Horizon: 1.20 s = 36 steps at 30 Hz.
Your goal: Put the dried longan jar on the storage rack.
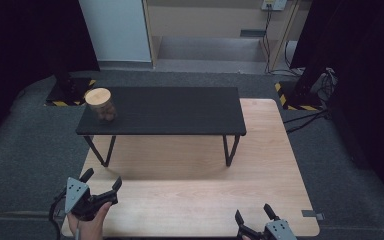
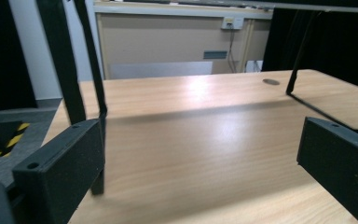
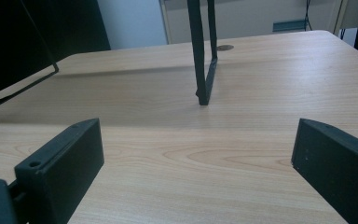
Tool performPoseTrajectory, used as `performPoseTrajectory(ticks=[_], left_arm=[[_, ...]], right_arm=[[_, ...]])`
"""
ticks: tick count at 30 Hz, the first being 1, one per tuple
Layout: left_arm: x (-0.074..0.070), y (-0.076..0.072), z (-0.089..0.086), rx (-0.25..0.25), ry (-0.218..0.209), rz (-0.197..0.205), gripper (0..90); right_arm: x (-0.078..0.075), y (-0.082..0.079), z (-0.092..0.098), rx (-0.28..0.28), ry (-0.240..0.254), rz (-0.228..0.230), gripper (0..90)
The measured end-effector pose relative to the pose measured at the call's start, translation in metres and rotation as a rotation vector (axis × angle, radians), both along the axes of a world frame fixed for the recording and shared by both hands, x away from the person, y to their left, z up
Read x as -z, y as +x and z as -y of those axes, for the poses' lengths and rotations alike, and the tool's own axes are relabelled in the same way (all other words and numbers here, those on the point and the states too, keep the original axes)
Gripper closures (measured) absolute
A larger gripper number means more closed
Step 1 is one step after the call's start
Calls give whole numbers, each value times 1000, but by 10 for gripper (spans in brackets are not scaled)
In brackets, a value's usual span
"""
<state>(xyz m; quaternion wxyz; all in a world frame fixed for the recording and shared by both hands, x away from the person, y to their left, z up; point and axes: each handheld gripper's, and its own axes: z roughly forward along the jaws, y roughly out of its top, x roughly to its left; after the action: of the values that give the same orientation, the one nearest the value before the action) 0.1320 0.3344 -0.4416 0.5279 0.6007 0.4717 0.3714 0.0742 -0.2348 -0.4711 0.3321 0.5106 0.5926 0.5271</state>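
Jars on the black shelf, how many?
1. A single jar with a wooden lid stands at the left end of the black shelf, near its back-left corner. Nothing on the shelf top could hide a second one.

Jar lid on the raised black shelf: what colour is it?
Light wood tan, a round lid on the jar; it shows best in the high view.

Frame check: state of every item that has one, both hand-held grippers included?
Jar: upright at the black shelf's left end, wooden lid on.
Left hand-held gripper: open, empty.
Right hand-held gripper: open, empty.
Black shelf: standing on the wooden table.
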Motion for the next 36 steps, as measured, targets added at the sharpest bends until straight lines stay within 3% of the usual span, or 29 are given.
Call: performPoseTrajectory(ticks=[11, 36], left_arm=[[18, -17, 1, -16, -7, -46, 0], [20, -31, -1, -37, -24, -48, 0]], right_arm=[[0, 2, -1, -4, 1, 9, 24], [0, 1, 3, 13, 11, 31, 24]])
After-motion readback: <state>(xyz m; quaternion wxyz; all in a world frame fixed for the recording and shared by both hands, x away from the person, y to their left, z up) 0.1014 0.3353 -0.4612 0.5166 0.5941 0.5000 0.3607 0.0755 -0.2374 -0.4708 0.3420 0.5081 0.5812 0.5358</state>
